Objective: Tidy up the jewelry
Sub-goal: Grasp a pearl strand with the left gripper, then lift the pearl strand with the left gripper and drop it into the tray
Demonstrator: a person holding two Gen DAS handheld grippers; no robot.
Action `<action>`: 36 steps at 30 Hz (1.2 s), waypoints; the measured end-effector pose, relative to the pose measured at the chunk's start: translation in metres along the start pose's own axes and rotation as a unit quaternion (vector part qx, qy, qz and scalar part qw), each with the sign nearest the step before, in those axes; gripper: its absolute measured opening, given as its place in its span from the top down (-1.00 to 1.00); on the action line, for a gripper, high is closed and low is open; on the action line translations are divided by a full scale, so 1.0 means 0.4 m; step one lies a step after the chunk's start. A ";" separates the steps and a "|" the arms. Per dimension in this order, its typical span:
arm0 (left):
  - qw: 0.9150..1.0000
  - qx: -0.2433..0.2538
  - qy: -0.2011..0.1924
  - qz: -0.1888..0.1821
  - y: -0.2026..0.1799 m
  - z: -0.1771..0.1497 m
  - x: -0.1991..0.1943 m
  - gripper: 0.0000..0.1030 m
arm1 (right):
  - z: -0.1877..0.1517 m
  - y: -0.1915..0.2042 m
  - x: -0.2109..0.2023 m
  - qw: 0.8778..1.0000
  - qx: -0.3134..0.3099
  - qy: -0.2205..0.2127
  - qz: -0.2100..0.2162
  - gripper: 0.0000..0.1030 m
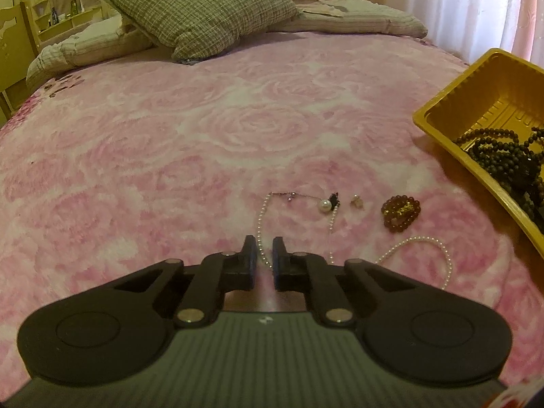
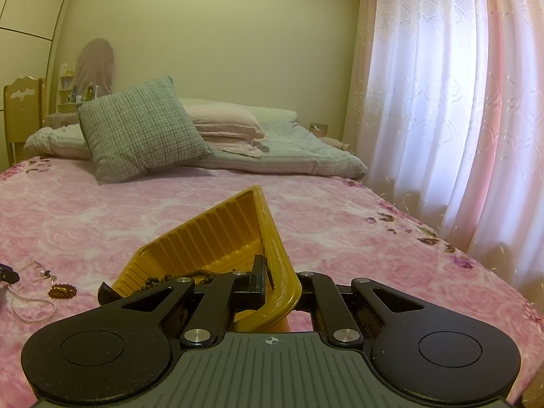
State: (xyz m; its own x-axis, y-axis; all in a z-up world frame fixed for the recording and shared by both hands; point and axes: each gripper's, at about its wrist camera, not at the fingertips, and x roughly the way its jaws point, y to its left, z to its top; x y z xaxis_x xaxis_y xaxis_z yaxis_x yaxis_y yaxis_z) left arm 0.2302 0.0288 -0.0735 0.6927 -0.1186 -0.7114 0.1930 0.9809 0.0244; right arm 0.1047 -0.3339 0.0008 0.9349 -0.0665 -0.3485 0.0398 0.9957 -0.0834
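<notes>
Checked cushion (image 1: 200, 6) (tilted) beside curtain (image 2: 459, 102).

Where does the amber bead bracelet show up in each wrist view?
Left wrist: amber bead bracelet right of centre, on the pink blanket.
Right wrist: far lower left, small.
Shared landmark: the yellow tray, right of the bracelet in both.

I'm working in a home bedroom. Under my grippers spreads a bed (image 1: 170, 129) with a pink rose-patterned blanket; ahead of them lie a checked cushion (image 2: 142, 129), folded quilts (image 2: 289, 153) and pillows (image 2: 224, 119). A sheer curtain (image 2: 459, 102) hangs to the right, and a shelf of toiletry bottles (image 1: 64, 13) stands far ahead, left.
</notes>
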 end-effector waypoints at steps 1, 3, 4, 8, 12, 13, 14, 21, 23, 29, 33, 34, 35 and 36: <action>1.000 0.000 0.001 -0.001 0.001 0.002 0.000 0.92 | 0.000 0.000 0.000 1.000 0.000 0.000 0.000 0.86; 1.000 0.000 0.002 -0.002 0.004 0.008 0.001 0.97 | 0.000 0.000 0.000 1.000 0.000 0.000 0.000 0.86; 1.000 0.000 0.001 -0.003 0.006 0.009 -0.002 0.97 | 0.000 -0.001 0.000 1.000 0.000 0.000 -0.001 0.86; 1.000 0.000 -0.009 -0.006 0.010 0.016 -0.025 0.97 | 0.000 0.001 0.001 1.000 0.000 0.000 0.000 0.86; 1.000 0.005 -0.028 -0.010 0.012 0.042 -0.062 0.97 | 0.000 -0.001 0.000 1.000 -0.001 0.000 0.000 0.86; 0.999 0.009 -0.033 -0.012 0.011 0.054 -0.074 0.97 | 0.001 0.001 0.000 1.000 -0.001 0.000 0.000 0.86; 0.999 0.011 -0.039 -0.014 0.010 0.065 -0.085 0.97 | 0.001 0.001 0.001 1.000 -0.001 -0.001 0.000 0.86; 0.995 0.032 -0.087 -0.029 -0.001 0.163 -0.170 0.97 | 0.001 0.000 0.001 1.000 -0.001 -0.001 0.001 0.86; 0.994 0.038 -0.099 -0.035 -0.004 0.188 -0.192 0.97 | 0.001 0.000 0.001 1.000 -0.002 -0.001 0.000 0.86; 0.987 0.056 -0.141 -0.044 -0.020 0.275 -0.267 0.97 | 0.010 0.006 0.003 1.000 -0.005 -0.003 0.002 0.86; 0.982 0.067 -0.167 -0.053 -0.033 0.327 -0.318 0.97 | 0.010 0.005 0.003 1.000 -0.005 -0.003 0.002 0.86; 0.981 0.072 -0.173 -0.055 -0.039 0.339 -0.330 0.97 | 0.010 0.006 0.003 1.000 -0.005 -0.003 0.001 0.86; 0.980 0.075 -0.177 -0.058 -0.043 0.349 -0.339 0.97 | 0.010 0.006 0.003 1.000 -0.004 -0.003 0.001 0.86; 0.978 0.074 -0.182 -0.062 -0.047 0.360 -0.347 0.97 | 0.010 0.007 0.003 1.000 -0.004 -0.003 0.002 0.86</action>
State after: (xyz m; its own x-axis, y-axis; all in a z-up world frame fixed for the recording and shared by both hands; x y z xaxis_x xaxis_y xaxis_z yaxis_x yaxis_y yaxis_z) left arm 0.2304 0.0045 0.1260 0.8540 -0.3098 -0.4180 0.3720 0.9252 0.0742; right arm 0.1073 -0.3311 0.0039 0.9371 -0.0629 -0.3434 0.0337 0.9953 -0.0905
